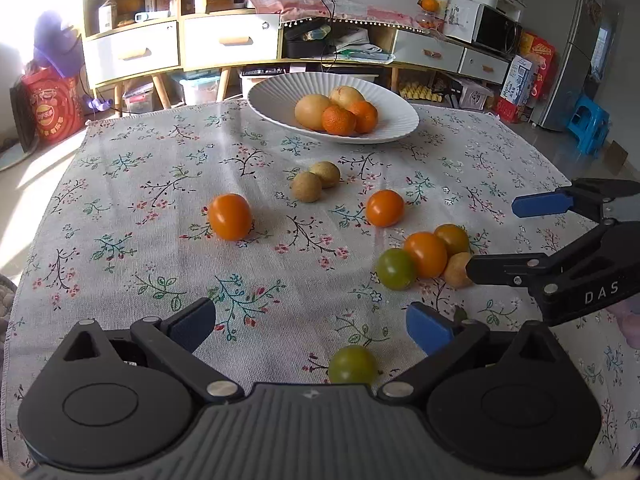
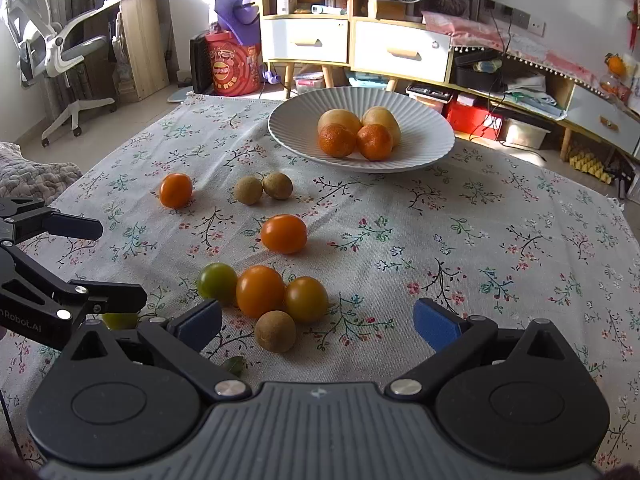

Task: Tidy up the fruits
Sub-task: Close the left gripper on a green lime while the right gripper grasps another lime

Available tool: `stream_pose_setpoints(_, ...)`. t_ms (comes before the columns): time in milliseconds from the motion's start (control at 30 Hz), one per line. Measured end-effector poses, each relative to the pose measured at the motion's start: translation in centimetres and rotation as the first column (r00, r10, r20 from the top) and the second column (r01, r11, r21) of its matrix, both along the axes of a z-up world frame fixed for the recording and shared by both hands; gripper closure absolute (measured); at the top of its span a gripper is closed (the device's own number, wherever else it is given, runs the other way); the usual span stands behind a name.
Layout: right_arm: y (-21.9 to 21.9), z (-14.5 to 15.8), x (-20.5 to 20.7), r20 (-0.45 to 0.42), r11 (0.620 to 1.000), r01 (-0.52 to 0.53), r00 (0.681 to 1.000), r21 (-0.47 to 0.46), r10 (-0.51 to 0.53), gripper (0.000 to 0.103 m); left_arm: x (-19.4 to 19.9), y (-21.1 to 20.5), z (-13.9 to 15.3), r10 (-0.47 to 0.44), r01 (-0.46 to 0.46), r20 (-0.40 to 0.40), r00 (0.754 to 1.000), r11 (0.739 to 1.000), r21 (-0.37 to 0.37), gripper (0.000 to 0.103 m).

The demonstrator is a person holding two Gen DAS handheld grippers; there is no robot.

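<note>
Landmark: the white ribbed plate [image 2: 436, 140] at the far end of the surface, on the floral cloth [image 2: 500, 248].

Left gripper [image 1: 310, 326]: jaws spread wide, holding nothing. A green tomato [image 1: 352, 364] lies on the cloth between them, on the near side, farthest of all fruit from the plate. No pad touches it. Judgement: the jaws are set open to straddle it for a pick.

Right gripper [image 2: 318, 322]: jaws likewise wide, empty. Just ahead of them sits a cluster: a small brown fruit [image 2: 275, 331] nearest, then a green tomato [image 2: 217, 283], an orange tomato [image 2: 260, 291] and a duller orange-green one [image 2: 306, 299], pressed together. Judgement: the brown fruit is the likely target, being the outermost and so the easiest to take without scattering the others.

Closer to the plate: a single orange tomato [image 2: 284, 233], then a touching pair of brown fruits [image 2: 262, 188], with another orange tomato [image 2: 176, 190] off to their left.

On the plate: two yellowish fruits [image 2: 360, 120] behind two mandarins [image 2: 356, 142], bunched at its middle, where the dished shape keeps them from rolling. Loose fruit outnumbers plated fruit; task judged early.
</note>
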State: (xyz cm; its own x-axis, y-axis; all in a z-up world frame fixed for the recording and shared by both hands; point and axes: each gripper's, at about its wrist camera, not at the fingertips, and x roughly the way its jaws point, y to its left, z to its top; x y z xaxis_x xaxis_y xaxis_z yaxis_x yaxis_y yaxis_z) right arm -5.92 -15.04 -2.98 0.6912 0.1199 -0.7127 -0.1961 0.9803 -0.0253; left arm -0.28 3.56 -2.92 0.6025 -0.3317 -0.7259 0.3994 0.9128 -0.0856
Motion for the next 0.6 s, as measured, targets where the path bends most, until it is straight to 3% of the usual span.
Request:
stream_pose_setpoints(133, 0.7, 0.2, -0.2, 0.022, 0.996, -0.088, 0.996, -0.001, 0.088, 0.004, -0.5, -0.1, 0.2, -0.050, 0.050, -0.032, 0.998, 0.999, -0.019, 0.012)
stream_pose_setpoints(233, 1.5, 0.5, -0.1, 0.033, 0.988, -0.157, 0.987, 0.002, 0.157, 0.009, -0.7, -0.3, 0.1, -0.082, 0.080, -0.068, 0.994, 0.996, -0.031, 0.026)
stream_pose_setpoints(433, 3.2, 0.7, 0.2, 0.036, 0.962, -0.270, 0.962, 0.027, 0.269, 0.032, -1.1, -0.8, -0.1, -0.130, 0.128, -0.114, 0.985, 0.991, -0.027, 0.048)
stream_pose_setpoints(500, 3.6, 0.8, 0.5, 0.029, 0.955, -0.295, 0.955, 0.043, 0.294, 0.043, -1.2, -0.9, 0.0, -0.139, 0.137, -0.121, 0.983, 0.990, -0.026, 0.055)
stream_pose_setpoints(600, 4.2, 0.6, 1.0, 0.016, 0.946, -0.320, 0.947, 0.054, 0.319, 0.048, -1.2, -0.9, -0.1, -0.145, 0.143, -0.133, 0.980, 0.989, -0.020, 0.065)
